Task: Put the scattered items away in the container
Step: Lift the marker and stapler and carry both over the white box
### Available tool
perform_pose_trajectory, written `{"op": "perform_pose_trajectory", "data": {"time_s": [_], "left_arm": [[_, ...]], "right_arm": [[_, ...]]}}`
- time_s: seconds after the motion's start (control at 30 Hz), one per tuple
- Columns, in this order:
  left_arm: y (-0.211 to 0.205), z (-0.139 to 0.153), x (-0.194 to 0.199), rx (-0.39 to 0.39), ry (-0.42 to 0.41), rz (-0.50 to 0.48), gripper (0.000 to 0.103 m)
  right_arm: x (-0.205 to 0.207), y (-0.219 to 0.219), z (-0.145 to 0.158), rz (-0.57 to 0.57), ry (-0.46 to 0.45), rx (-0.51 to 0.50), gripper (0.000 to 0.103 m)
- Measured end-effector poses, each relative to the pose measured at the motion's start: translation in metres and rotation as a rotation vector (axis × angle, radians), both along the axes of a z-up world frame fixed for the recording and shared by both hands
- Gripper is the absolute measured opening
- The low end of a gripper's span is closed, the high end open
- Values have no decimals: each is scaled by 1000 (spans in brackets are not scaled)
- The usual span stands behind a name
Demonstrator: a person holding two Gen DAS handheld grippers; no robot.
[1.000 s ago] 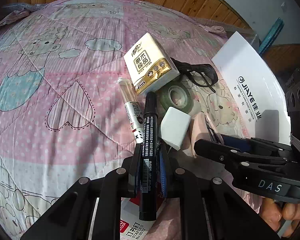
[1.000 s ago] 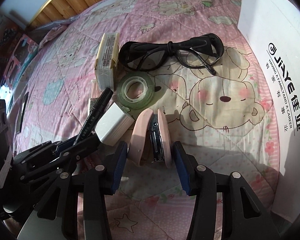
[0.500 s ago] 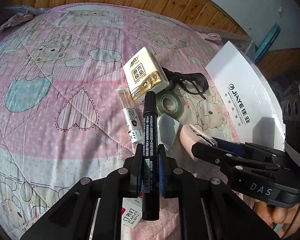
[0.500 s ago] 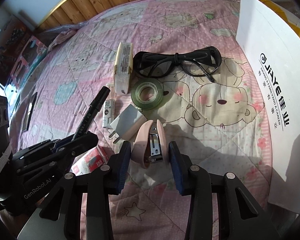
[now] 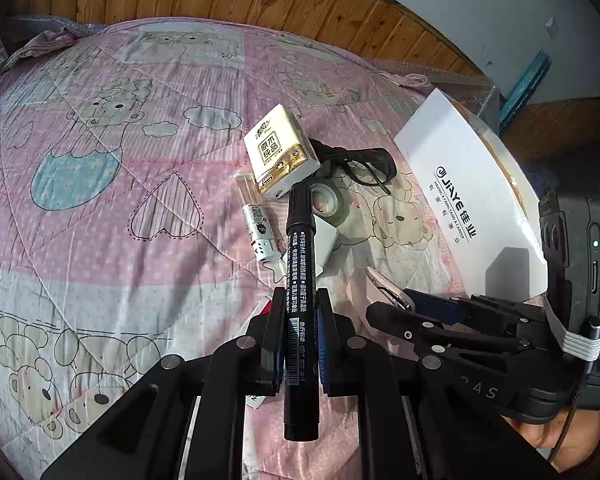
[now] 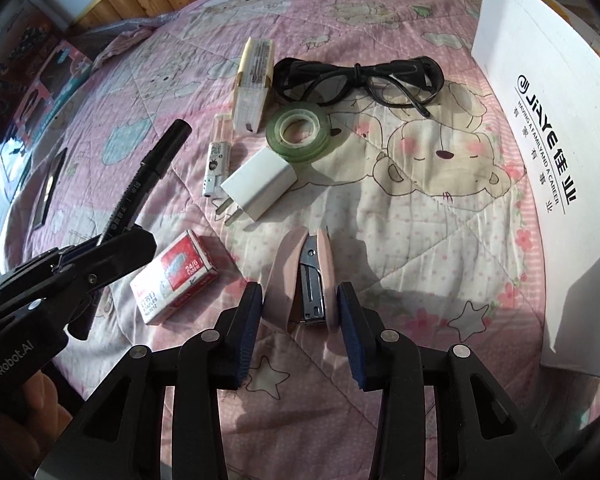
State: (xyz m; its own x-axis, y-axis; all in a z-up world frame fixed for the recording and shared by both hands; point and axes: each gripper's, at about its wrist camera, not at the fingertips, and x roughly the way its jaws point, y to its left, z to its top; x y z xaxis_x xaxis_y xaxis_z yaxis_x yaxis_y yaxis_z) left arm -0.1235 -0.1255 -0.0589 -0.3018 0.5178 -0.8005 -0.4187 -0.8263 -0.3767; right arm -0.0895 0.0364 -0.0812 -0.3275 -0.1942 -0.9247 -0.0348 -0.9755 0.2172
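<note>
Pink quilted bedding [image 6: 420,240] printed with bears, hearts and stars covers the bed, with a wooden plank wall behind it and a white box [image 6: 548,128] carrying a printed logo standing at the right edge.

In the left wrist view the left tongs [image 5: 298,320] are closed tight on a black marker [image 5: 298,280], which runs lengthwise between the two pads with its cap end pointing forward and raised off the quilt. The right wrist view shows the same marker [image 6: 152,184] angled upward out of those tongs at the left.

The right tongs [image 6: 300,312] are clamped on a pink stapler [image 6: 304,276], one pad pressed to each pink side and the metal magazine showing between them; the stapler looks lifted clear of the bed, though the angle makes that hard to confirm.

Loose on the quilt lie a red and white box of staples [image 6: 174,282] near the left tongs, a white plug adapter [image 6: 260,182] with its prongs toward the camera, a roll of green tape [image 6: 298,130] just beyond it, a small white tube [image 6: 216,160] beside the adapter, a pack of tissues [image 6: 252,84] standing on its edge, and black safety glasses [image 6: 360,78] farthest back. The white box sits well apart to the right of this cluster.
</note>
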Motion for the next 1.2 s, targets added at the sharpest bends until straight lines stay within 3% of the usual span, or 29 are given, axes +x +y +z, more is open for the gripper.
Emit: {"op": "perform_pose_trajectory", "data": {"time_s": [0.2, 0.73, 1.2], "left_arm": [[-5, 1, 7, 4, -4, 1, 14], [-17, 21, 22, 40, 23, 2, 14], [-28, 45, 39, 18, 82, 26, 14]], "right_arm": [[-6, -14, -9, 63, 4, 73, 41], [29, -14, 34, 14, 74, 13, 38], [45, -31, 69, 42, 152, 12, 39]]}}
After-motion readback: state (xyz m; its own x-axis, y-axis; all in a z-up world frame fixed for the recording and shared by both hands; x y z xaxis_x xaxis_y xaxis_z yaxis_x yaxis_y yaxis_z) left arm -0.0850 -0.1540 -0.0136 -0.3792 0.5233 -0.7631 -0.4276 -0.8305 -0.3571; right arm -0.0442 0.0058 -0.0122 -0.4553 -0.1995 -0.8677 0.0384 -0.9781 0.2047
